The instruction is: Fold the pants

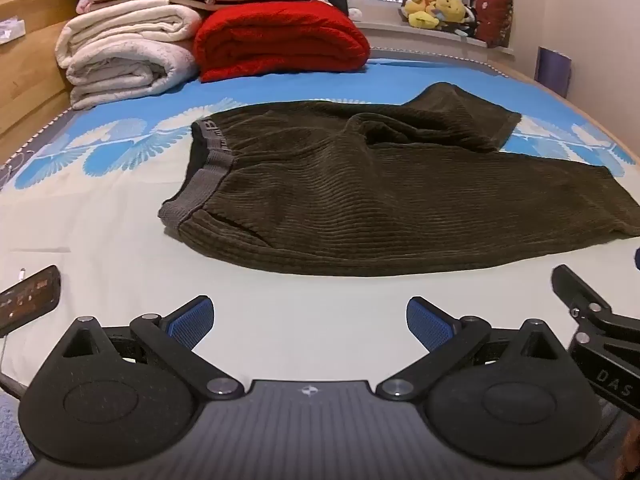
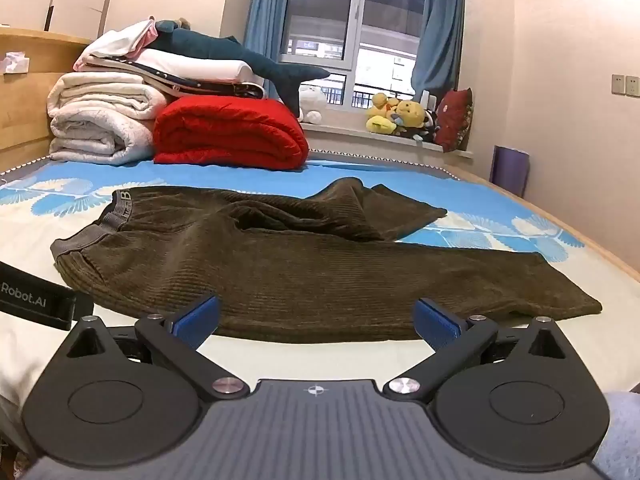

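Note:
Dark olive corduroy pants (image 1: 360, 200) lie spread on the bed, grey waistband (image 1: 200, 184) to the left, legs to the right; the far leg is rumpled and bunched up. They also show in the right wrist view (image 2: 304, 268). My left gripper (image 1: 310, 320) is open and empty, hovering over the sheet short of the pants' near edge. My right gripper (image 2: 316, 320) is open and empty, at the near edge of the near leg. Part of the right gripper shows at the right edge of the left wrist view (image 1: 592, 312).
A red folded blanket (image 2: 230, 132) and a stack of white quilts (image 2: 104, 120) sit at the bed's head, with a plush shark (image 2: 240, 60) on top. Plush toys (image 2: 400, 116) line the windowsill. The wooden bed edge (image 2: 592, 236) and wall run along the right.

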A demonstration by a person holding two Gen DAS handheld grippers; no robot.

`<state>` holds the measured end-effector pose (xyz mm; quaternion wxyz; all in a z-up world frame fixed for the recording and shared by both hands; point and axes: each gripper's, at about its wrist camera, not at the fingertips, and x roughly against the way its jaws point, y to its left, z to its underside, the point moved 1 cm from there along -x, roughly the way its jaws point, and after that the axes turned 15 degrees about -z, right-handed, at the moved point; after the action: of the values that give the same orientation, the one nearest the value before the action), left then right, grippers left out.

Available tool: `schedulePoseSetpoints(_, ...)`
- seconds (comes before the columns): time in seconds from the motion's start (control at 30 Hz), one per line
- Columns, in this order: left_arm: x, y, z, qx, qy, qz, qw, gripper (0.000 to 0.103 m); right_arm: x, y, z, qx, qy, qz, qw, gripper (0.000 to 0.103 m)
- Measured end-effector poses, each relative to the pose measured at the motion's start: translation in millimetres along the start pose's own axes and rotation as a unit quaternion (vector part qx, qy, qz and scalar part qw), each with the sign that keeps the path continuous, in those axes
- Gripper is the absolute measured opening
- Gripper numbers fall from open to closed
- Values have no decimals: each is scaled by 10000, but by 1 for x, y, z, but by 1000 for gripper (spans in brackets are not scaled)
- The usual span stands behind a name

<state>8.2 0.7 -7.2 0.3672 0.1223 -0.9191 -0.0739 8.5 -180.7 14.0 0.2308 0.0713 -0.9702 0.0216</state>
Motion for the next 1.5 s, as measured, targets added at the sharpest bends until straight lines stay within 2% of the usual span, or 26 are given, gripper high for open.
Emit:
schedulePoseSetpoints(0.3, -4, -5, 0, -31, -78, -91, 9999, 103, 15, 6, 0, -118, 19, -50, 9999, 102)
schedulePoseSetpoints(0.47, -5, -2, -1, 2, -62, -52, 10000, 103, -3, -3, 3, -58, 143, -37, 9999, 102)
schedulePoseSetpoints(1.5, -6, -3, 1, 17, -32, -97, 9999, 103, -4, -3, 4, -47, 163, -59, 9998, 102)
